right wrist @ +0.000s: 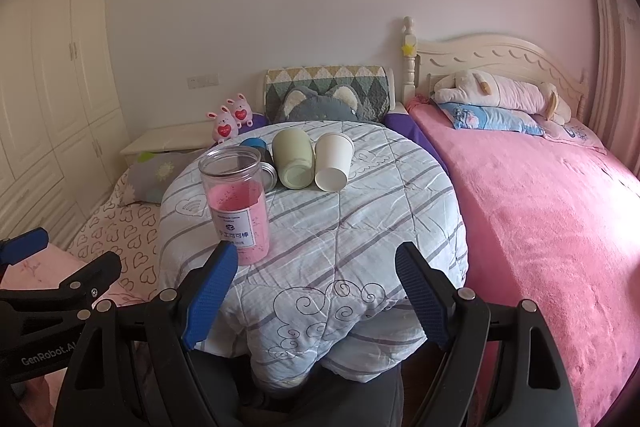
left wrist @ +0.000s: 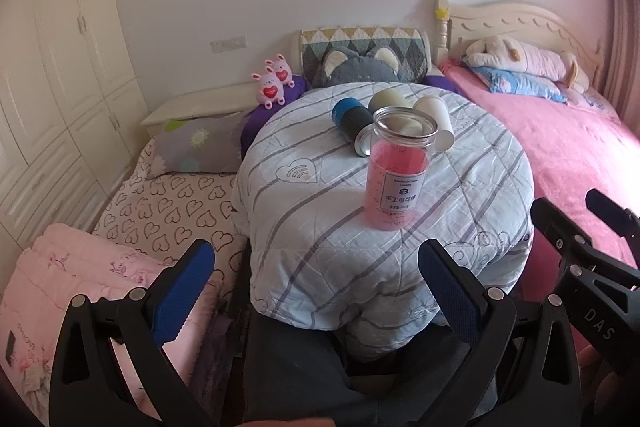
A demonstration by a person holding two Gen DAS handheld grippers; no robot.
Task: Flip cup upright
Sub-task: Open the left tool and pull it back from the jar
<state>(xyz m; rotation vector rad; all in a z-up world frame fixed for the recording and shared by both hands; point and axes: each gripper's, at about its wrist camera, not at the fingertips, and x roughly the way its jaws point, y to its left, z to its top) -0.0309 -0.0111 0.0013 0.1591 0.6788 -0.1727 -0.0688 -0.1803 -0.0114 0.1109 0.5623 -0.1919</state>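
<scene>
The white paper cup [right wrist: 333,161] lies on its side at the far part of the quilt-covered worktop [right wrist: 360,227], its closed base turned toward the cameras and its rim pointing away, just beside a pale green cup [right wrist: 293,159] that lies the same way.

The right claw [right wrist: 316,301] is spread wide with nothing between its blue pads [right wrist: 210,301], hanging at the near edge of the worktop, well short of the cups. The left claw [left wrist: 316,301] is likewise wide open and empty, low at the near edge on the other side.

Outward from the claws, the first thing in the way is the clear jar [right wrist: 236,203], upright, lidless and part full of pink grains. From the right wrist view it stands just beyond the left pad. A reach that swings across it could knock it over and spill the grains on the quilt.

Further out, the cups lie in a tight row: a blue and black tumbler [right wrist: 260,157] behind the jar, then the green cup, then the white one. Pads closing round one could nudge or roll its neighbour.

The quilt is soft and creased, so I judge a light paper cup may crush under a firm squeeze, or tip again when stood up on uneven cloth. Near the far right edge, a rolling cup could drop toward the pink bed [right wrist: 540,227].
</scene>
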